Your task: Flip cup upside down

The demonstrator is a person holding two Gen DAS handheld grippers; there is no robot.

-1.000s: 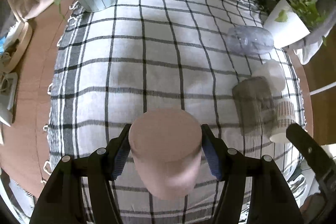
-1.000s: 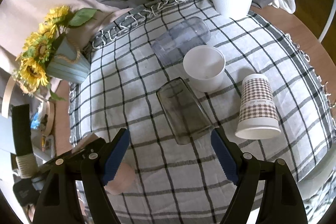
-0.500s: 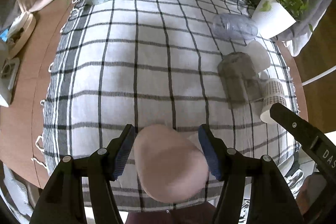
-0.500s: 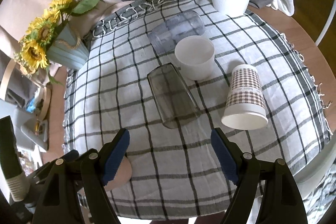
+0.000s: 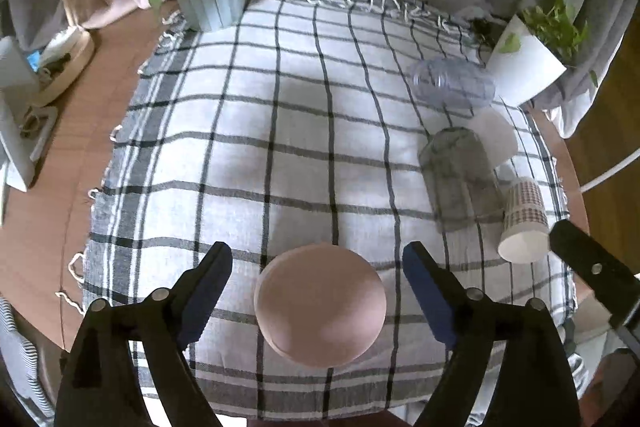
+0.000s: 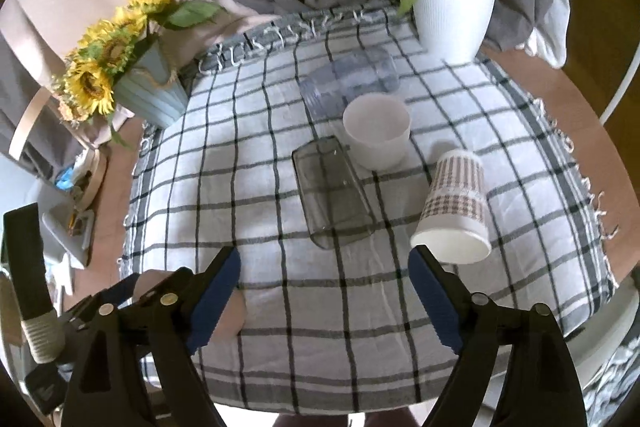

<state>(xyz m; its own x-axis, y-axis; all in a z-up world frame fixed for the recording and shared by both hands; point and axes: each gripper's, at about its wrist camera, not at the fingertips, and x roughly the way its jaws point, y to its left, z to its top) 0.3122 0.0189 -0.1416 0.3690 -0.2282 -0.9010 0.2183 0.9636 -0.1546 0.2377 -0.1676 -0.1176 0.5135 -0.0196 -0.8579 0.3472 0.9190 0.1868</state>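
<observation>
A pink cup (image 5: 320,305) stands upside down on the checked cloth (image 5: 280,131) near its front edge, its flat base facing me. My left gripper (image 5: 318,293) is open, a finger on each side of the cup with a gap to both. In the right wrist view the pink cup (image 6: 232,315) shows only as a sliver behind my left gripper at the lower left. My right gripper (image 6: 324,297) is open and empty above the front of the cloth.
A smoky glass (image 6: 332,193) and a clear plastic cup (image 6: 350,81) lie on their sides. A white cup (image 6: 378,131) stands upright and a checked paper cup (image 6: 454,209) is tipped. A sunflower pot (image 6: 150,87) and a white plant pot (image 6: 454,13) stand at the back.
My left gripper has opened and let go of the pink cup, which now stands on the cloth. Both grippers have pulled back from the table.
</observation>
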